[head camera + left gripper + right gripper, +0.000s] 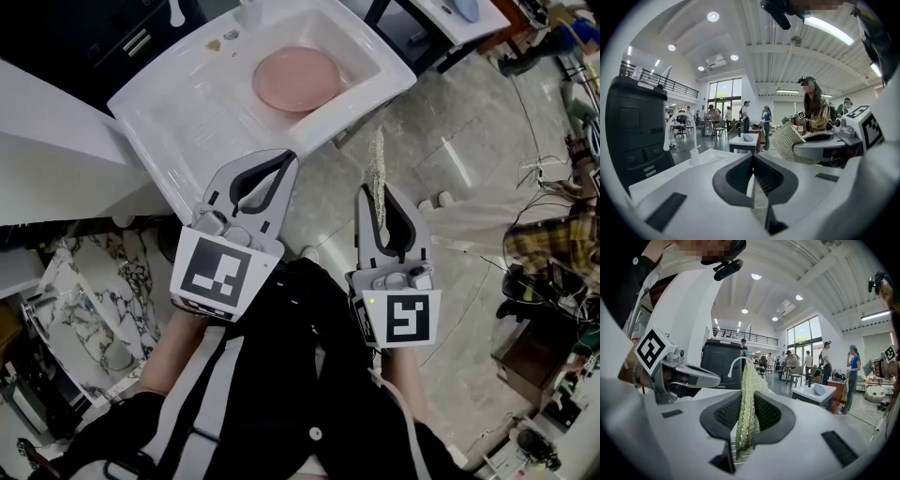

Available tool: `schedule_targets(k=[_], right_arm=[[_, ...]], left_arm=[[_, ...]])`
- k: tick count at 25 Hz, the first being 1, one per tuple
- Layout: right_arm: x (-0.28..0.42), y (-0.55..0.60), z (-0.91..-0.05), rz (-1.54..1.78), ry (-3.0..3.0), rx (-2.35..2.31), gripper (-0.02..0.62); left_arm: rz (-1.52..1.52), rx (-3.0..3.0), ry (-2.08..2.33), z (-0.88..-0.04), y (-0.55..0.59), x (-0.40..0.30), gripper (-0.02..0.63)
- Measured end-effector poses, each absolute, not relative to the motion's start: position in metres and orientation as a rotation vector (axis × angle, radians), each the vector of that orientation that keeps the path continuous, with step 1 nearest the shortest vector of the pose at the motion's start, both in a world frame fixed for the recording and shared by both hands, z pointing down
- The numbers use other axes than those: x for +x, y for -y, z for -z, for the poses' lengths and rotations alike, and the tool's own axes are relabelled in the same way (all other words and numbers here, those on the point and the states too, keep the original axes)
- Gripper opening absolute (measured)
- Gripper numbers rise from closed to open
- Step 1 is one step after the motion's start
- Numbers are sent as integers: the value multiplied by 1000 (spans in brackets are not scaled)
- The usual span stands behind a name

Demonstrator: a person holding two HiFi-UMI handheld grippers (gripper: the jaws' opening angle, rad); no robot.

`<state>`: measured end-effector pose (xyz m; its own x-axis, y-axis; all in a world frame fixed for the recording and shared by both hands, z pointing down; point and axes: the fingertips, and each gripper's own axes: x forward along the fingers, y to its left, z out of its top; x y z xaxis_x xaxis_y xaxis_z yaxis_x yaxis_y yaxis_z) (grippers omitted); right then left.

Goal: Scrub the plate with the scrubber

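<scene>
A pink plate [296, 79] lies flat in the basin of a white sink [202, 117] at the top of the head view. My left gripper [288, 161] hovers just in front of the sink's near rim, jaws shut with nothing between them; in the left gripper view its tips [753, 165] meet. My right gripper [378, 192] is held beside it over the floor, shut on a thin pale green mesh scrubber [378, 167] that sticks up edge-on past the fingertips. The scrubber [747, 401] shows clamped between the pads in the right gripper view.
A white faucet [681, 131] rises at the sink's far side. A black cabinet [633, 126] stands left of the sink. A second small white sink with a blue object [815, 391] stands further off. Several people stand in the hall behind. Cables and clutter lie on the floor at the right [553, 187].
</scene>
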<state>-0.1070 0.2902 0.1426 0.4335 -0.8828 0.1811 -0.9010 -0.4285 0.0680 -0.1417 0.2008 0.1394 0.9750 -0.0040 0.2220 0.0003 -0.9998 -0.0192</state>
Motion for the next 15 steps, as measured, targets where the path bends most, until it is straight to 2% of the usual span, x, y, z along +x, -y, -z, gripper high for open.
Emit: schedule_targets(k=[15], right_arm=[[-108,-277,-142,-176,1555,2564,75]], left_arm=[[367,-3119,36,-139,-192,-142,0]])
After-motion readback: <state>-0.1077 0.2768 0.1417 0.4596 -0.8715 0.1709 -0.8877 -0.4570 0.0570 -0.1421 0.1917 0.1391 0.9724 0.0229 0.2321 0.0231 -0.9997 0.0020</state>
